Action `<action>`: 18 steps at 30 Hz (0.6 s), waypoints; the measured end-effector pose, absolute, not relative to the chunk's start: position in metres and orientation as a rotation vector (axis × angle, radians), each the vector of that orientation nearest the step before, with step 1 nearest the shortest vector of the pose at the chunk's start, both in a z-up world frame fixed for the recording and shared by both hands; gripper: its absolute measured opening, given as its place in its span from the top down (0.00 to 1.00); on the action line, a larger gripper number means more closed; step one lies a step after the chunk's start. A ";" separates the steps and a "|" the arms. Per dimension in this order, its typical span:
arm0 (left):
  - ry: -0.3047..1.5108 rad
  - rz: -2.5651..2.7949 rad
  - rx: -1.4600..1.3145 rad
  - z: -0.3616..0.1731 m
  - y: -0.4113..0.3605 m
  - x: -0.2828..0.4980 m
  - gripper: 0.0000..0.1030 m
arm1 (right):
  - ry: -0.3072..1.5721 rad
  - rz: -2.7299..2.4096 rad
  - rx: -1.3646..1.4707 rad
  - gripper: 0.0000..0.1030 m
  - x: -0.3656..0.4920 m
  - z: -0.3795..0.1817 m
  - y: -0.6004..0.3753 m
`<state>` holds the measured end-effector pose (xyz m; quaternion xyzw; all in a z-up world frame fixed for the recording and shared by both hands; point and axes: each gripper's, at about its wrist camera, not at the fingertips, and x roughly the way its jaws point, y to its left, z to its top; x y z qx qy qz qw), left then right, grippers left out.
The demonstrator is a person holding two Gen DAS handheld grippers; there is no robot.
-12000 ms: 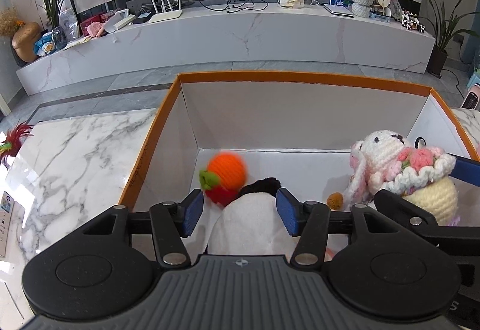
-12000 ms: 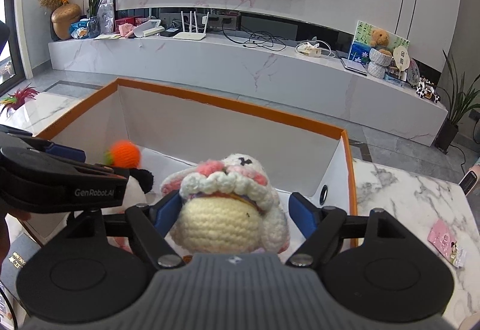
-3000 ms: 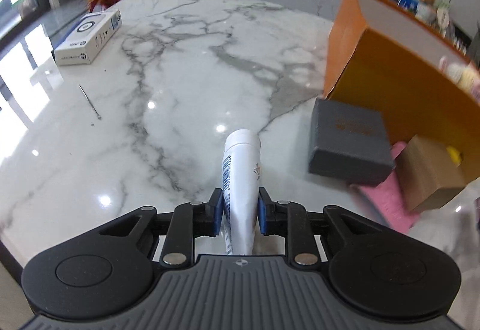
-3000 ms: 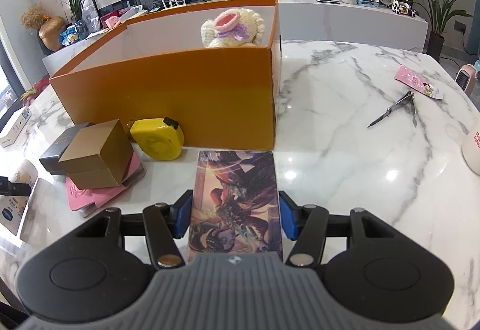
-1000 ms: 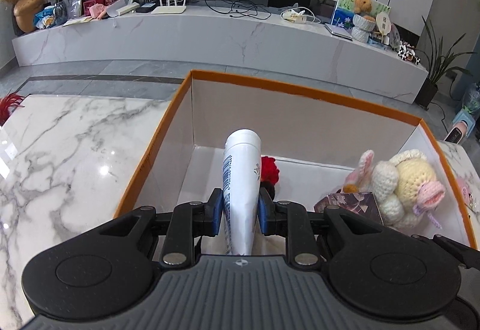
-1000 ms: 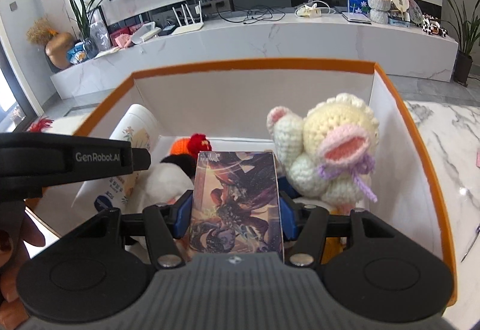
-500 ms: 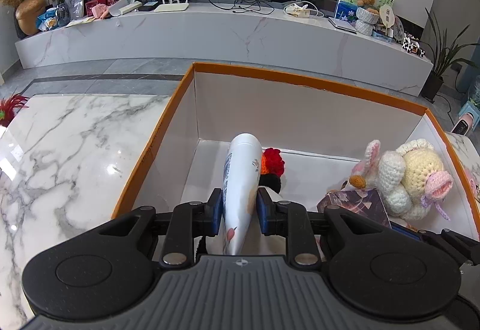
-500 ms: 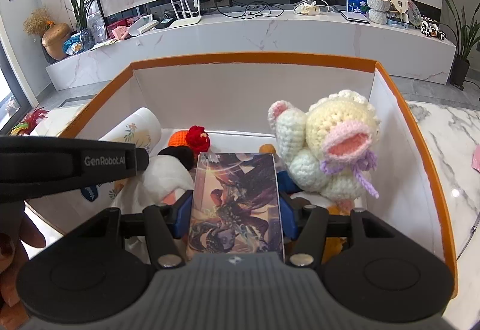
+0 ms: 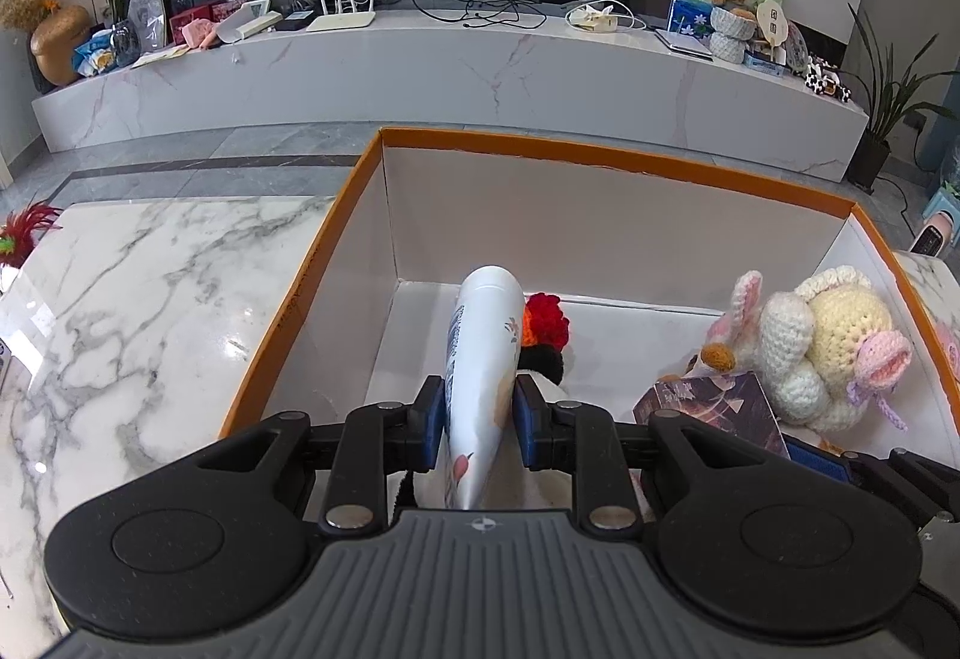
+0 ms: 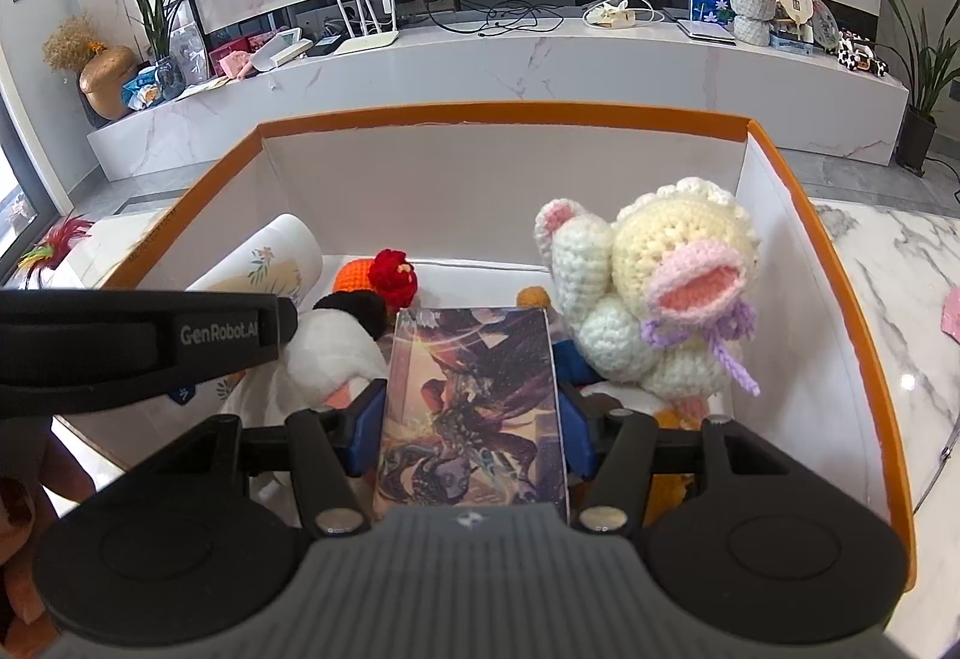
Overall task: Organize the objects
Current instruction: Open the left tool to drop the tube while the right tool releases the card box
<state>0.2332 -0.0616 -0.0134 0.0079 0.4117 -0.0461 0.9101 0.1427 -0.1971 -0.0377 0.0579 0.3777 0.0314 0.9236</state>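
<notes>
Only the right view shows a hand point(image 10: 24, 509); left tongs point(image 9: 479, 422) clamp the tube point(image 9: 483, 353), right tongs point(image 10: 471, 434) the card box point(image 10: 471, 407).

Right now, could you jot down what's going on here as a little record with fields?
Left hand-held gripper: shut on the white tube, over the box
Right hand-held gripper: shut on the picture card, over the box
Container: orange box, white inside, on a marble table
Already inside: cream crochet doll; white plush with orange and red crochet bits

Wrist cams, both over box point(image 9: 600, 161)
</notes>
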 end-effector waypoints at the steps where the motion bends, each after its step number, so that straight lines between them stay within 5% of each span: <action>1: 0.849 -0.094 0.018 -0.014 -0.062 0.233 0.74 | 0.775 0.064 0.118 0.42 0.143 -0.038 -0.197; 9: 0.844 -0.086 0.044 -0.015 -0.066 0.233 0.63 | 0.772 0.061 0.119 0.32 0.142 -0.037 -0.197; 12: 0.836 -0.087 0.045 -0.015 -0.067 0.232 0.39 | 0.767 0.052 0.114 0.27 0.141 -0.037 -0.197; 18: 0.842 -0.090 0.045 -0.017 -0.066 0.233 0.38 | 0.754 0.038 0.106 0.21 0.140 -0.037 -0.197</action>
